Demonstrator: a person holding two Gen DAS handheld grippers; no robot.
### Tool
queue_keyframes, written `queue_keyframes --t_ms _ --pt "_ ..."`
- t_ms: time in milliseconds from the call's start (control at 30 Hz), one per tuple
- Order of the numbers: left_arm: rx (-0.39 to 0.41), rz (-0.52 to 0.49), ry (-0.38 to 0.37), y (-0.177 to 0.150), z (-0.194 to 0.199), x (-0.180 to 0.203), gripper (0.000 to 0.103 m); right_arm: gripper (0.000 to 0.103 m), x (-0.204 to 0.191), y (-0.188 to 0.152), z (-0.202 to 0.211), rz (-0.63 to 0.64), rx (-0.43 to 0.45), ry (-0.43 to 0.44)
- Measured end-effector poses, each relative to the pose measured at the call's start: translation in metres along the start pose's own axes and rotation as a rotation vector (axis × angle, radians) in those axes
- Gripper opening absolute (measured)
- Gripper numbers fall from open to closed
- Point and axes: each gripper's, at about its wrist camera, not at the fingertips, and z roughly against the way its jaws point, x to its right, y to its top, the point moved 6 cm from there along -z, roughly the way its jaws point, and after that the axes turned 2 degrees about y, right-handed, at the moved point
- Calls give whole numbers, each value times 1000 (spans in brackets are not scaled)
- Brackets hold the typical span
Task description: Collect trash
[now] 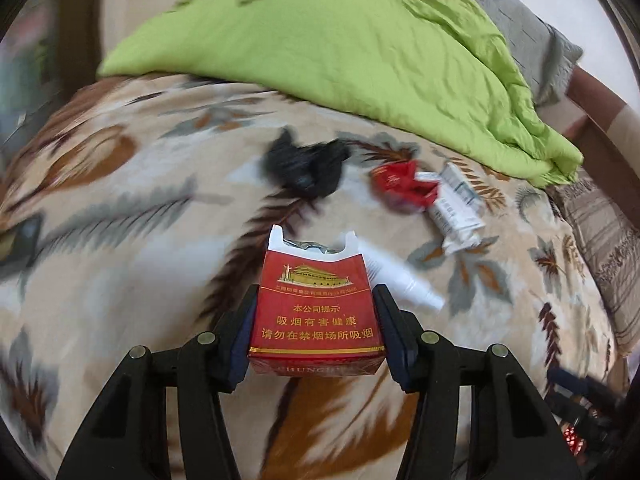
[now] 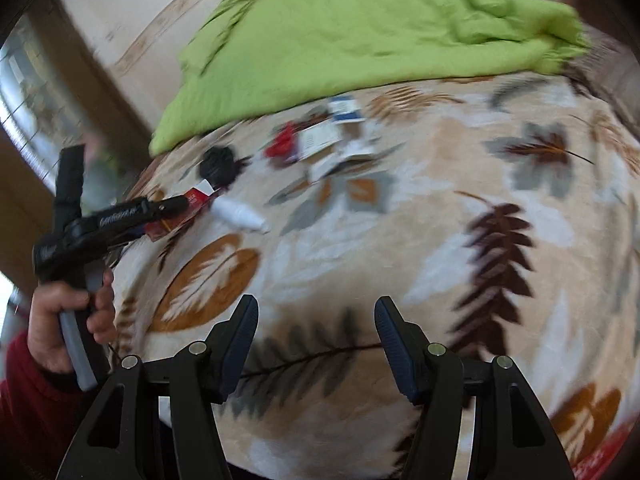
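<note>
Left wrist view: your left gripper (image 1: pixel 316 312) pinches the red cigarette pack (image 1: pixel 316 312) above the leaf-print blanket (image 1: pixel 120 208); only here the pack's gold lettering reads. Right wrist view: your right gripper (image 2: pixel 316 336) stands spread, nothing between; only here your hand (image 2: pixel 64 316) shows.

Both wrist cams angled down at leaf-print blanket (image 1: pixel 120 208), close range. Left looks past red pack (image 1: pixel 316 312); right sits further right. Shared: green quilt (image 2: pixel 340 36), trash cluster, white bottle (image 2: pixel 240 214).
</note>
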Motion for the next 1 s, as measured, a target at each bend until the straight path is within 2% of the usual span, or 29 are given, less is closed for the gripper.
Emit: queue_keyframes --t_ms 133,233,500,667,733,767,867,1000 --pt "17 17 48 -23 0 -15 54 65 -33 14 -24 158 -44 33" --pt "-34 35 46 -32 -13 -25 54 62 -57 32 -50 256 -80 53" --pt "-11 8 61 -34 -16 -25 54 61 -93 83 -127 418 -177 48" --pt "0 19 55 -32 -17 -28 54 59 -103 87 -173 480 -265 36" --pt "6 19 55 -31 -17 -28 54 45 -106 83 -185 506 -287 13" --pt "9 15 56 -31 -17 -28 54 41 -106 81 -190 517 -287 -12" --pt "23 -4 54 -30 -16 -24 54 36 -104 79 -187 490 -238 -44" --pt "62 -60 38 -29 -10 -10 54 35 -93 73 -155 406 -147 -87"
